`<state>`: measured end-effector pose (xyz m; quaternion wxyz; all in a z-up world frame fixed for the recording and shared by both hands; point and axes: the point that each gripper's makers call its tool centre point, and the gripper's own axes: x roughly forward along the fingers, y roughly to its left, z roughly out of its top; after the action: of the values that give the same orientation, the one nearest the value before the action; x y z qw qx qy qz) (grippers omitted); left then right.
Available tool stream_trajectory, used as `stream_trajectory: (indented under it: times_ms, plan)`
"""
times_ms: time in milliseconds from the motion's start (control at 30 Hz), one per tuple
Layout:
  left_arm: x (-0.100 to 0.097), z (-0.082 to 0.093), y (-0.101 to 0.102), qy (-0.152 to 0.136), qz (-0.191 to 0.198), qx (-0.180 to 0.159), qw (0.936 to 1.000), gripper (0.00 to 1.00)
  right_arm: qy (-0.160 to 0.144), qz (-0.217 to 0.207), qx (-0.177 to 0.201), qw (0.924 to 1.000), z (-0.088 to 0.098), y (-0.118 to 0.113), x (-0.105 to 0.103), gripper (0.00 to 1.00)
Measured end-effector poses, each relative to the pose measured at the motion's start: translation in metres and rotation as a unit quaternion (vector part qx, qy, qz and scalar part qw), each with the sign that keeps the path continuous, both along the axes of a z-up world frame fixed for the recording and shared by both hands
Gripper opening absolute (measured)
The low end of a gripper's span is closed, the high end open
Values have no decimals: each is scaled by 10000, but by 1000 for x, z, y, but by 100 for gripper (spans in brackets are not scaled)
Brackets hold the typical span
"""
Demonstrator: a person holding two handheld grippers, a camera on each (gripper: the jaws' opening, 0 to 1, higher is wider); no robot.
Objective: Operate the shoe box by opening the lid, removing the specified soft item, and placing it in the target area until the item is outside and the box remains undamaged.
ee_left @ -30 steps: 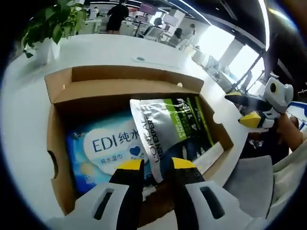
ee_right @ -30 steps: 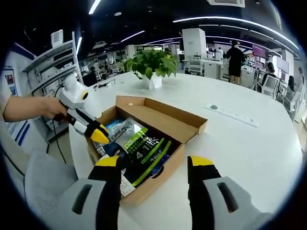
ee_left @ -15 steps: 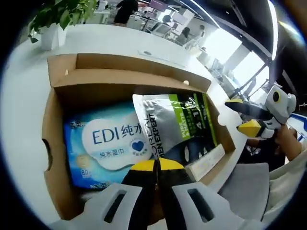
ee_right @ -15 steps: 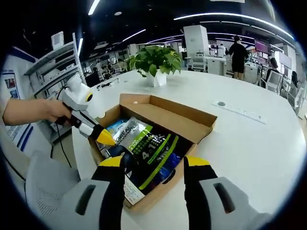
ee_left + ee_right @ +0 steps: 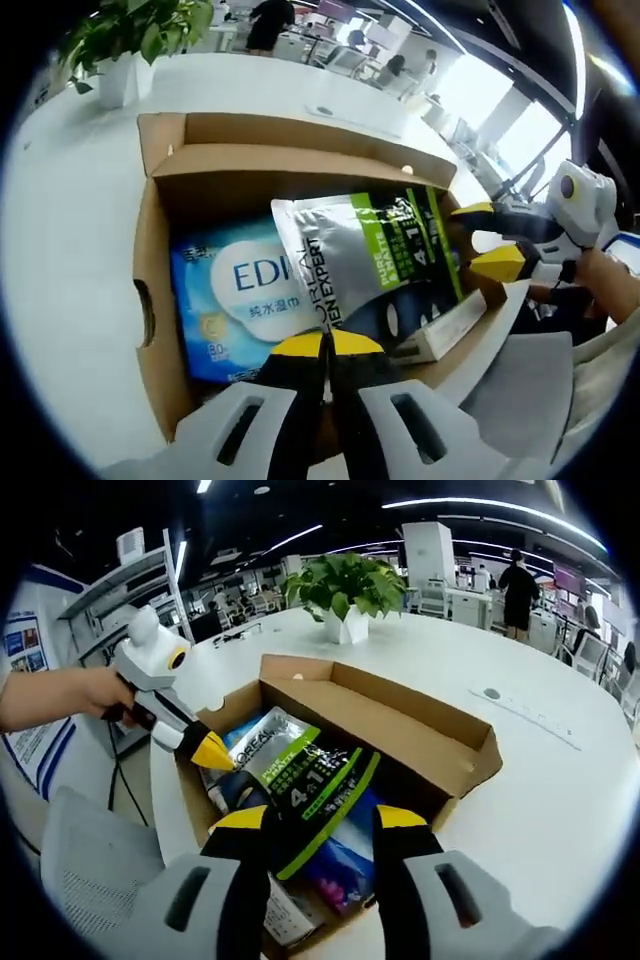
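brown cardboard box [image 5: 150, 260], silver-green-black pouch [image 5: 360, 255], blue-and-white wipes pack [image 5: 235, 300], white table [image 5: 60, 250].

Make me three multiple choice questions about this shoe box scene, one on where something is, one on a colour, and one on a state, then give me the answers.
1. Where does the silver pouch lie?
A. On the table beside the box
B. In the shoe box, partly over the blue wipes pack
C. Under the potted plant

2. What colour are the gripper jaw tips?
A. Yellow
B. Red
C. White

3. How does the left gripper stand?
A. Wide open above the table
B. Shut at the pouch's near edge
C. Shut on the box flap

Answers: 1 B, the pouch overlaps the wipes pack inside the open box. 2 A, both views show yellow tips. 3 B, its tips meet at the pouch's edge, while the right gripper is open.
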<state>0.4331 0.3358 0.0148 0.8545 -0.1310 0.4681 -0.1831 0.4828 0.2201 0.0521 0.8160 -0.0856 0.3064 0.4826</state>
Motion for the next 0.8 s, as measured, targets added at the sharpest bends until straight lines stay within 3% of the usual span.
stream_trajectory:
  times_ms: [433,700,800]
  plan:
    - [3,-4,8,-24,-44,107,9999,0,193,156,-214,9995,-18,12,-1,19]
    - [5,1,5,-133,-95,158,9997,0,169,-88,-106,9998,-11,8,4,2]
    - [5,3,1,-148,-144,162,9997,0,174,-197,-22,9997,-8,5,6,1]
